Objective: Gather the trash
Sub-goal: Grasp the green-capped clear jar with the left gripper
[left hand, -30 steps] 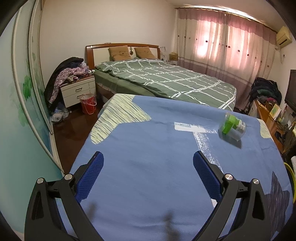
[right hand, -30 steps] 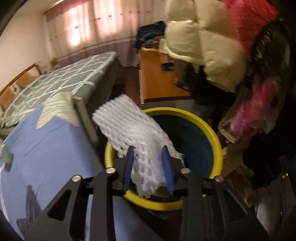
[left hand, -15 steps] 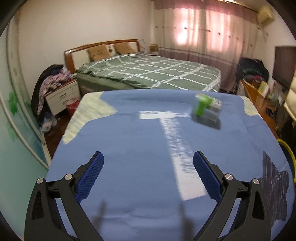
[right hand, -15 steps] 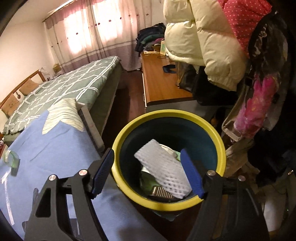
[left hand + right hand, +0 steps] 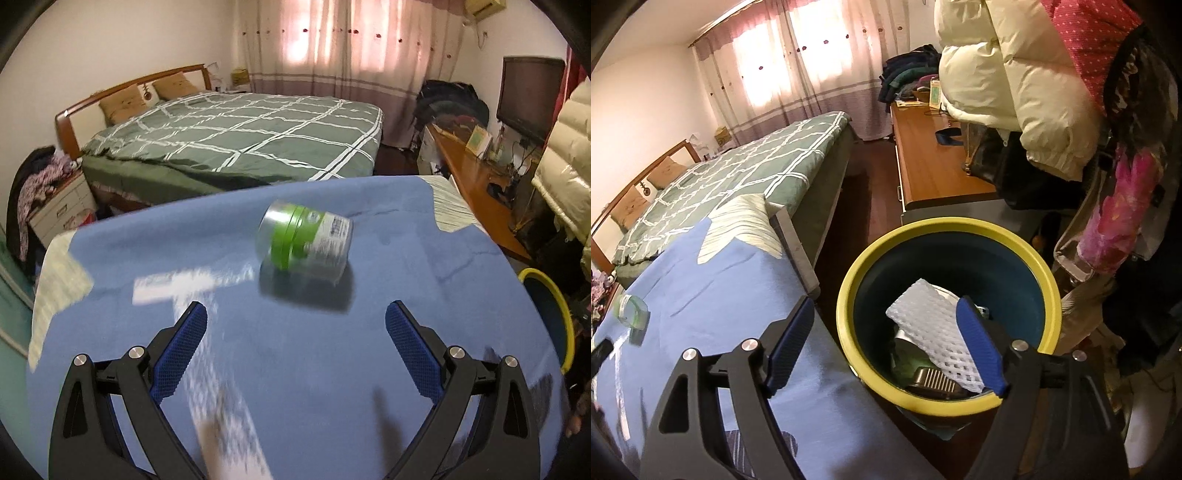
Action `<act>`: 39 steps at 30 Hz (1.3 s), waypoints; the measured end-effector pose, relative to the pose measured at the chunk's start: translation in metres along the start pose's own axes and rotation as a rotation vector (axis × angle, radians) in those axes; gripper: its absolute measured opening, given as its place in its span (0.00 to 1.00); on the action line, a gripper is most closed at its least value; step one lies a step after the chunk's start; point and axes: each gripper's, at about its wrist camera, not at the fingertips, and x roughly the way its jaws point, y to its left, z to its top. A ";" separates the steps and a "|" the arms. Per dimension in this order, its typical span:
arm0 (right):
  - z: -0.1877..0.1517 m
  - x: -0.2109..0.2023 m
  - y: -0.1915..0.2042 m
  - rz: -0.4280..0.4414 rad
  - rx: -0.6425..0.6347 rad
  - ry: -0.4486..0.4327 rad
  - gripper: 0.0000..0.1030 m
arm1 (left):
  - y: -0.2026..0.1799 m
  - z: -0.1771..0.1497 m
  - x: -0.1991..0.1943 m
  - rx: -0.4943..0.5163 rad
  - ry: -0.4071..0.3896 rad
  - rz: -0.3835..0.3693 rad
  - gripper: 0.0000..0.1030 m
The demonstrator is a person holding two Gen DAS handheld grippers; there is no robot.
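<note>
A clear plastic jar with a green band (image 5: 306, 240) lies on its side on the blue cloth (image 5: 295, 387). It sits just ahead of my left gripper (image 5: 295, 310), which is open and empty. My right gripper (image 5: 885, 305) hangs over the yellow-rimmed blue bin (image 5: 945, 223) beside the table; its jaws are opening with nothing between them. A white foam net (image 5: 931, 325) lies inside the bin on other trash. The right wrist view shows the jar (image 5: 629, 312) small at far left. The bin's rim (image 5: 561, 317) peeks in at the right edge of the left wrist view.
A green checked bed (image 5: 236, 140) stands beyond the table. A wooden desk (image 5: 934, 166) runs along the right wall, with a TV (image 5: 528, 99) on it. A cream puffy coat (image 5: 1008, 66) and other clothes hang right above the bin. A cluttered nightstand (image 5: 55, 206) stands far left.
The right gripper opened and let go of the white foam net, which dropped into the bin. The left gripper swung toward the jar, which is now close ahead between its open fingers' line.
</note>
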 end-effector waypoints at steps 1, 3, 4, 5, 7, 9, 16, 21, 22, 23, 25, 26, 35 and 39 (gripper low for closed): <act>0.000 0.000 0.000 0.001 0.000 0.000 0.73 | -0.002 0.006 0.008 0.013 0.003 -0.005 0.93; 0.000 0.000 0.000 0.001 0.000 -0.002 0.73 | -0.003 0.015 0.023 0.024 0.013 -0.003 0.93; 0.000 0.000 0.001 0.000 -0.002 -0.003 0.73 | -0.002 0.020 0.031 0.018 0.021 -0.011 0.93; 0.000 0.001 0.001 0.000 -0.004 -0.002 0.73 | 0.000 0.025 0.039 0.011 0.028 -0.019 0.93; 0.000 0.002 0.002 0.001 -0.008 0.000 0.73 | 0.002 0.032 0.052 0.001 0.039 -0.037 0.93; 0.000 0.002 0.004 0.002 -0.014 0.002 0.73 | 0.002 0.037 0.065 0.004 0.048 -0.045 0.93; 0.000 0.006 0.008 0.010 -0.030 0.015 0.73 | -0.002 0.047 0.089 0.043 0.050 -0.040 0.91; 0.000 0.005 0.008 0.017 -0.029 0.012 0.73 | -0.003 0.048 0.096 0.056 0.068 -0.066 0.72; 0.000 0.005 0.008 0.019 -0.026 0.010 0.73 | -0.003 0.048 0.096 0.055 0.067 -0.073 0.72; 0.000 0.004 0.007 0.021 -0.023 0.009 0.73 | -0.004 0.048 0.095 0.054 0.065 -0.079 0.72; 0.000 0.003 0.006 0.023 -0.020 0.003 0.73 | -0.006 0.046 0.089 0.056 0.058 -0.084 0.72; 0.001 0.002 0.005 0.023 -0.017 -0.001 0.73 | -0.010 0.045 0.085 0.061 0.055 -0.090 0.72; 0.004 -0.023 -0.001 0.055 -0.072 -0.028 0.73 | -0.081 0.032 0.028 0.145 0.034 -0.160 0.72; 0.001 -0.045 -0.021 0.042 -0.141 -0.049 0.73 | -0.136 0.025 0.007 0.205 0.038 -0.224 0.72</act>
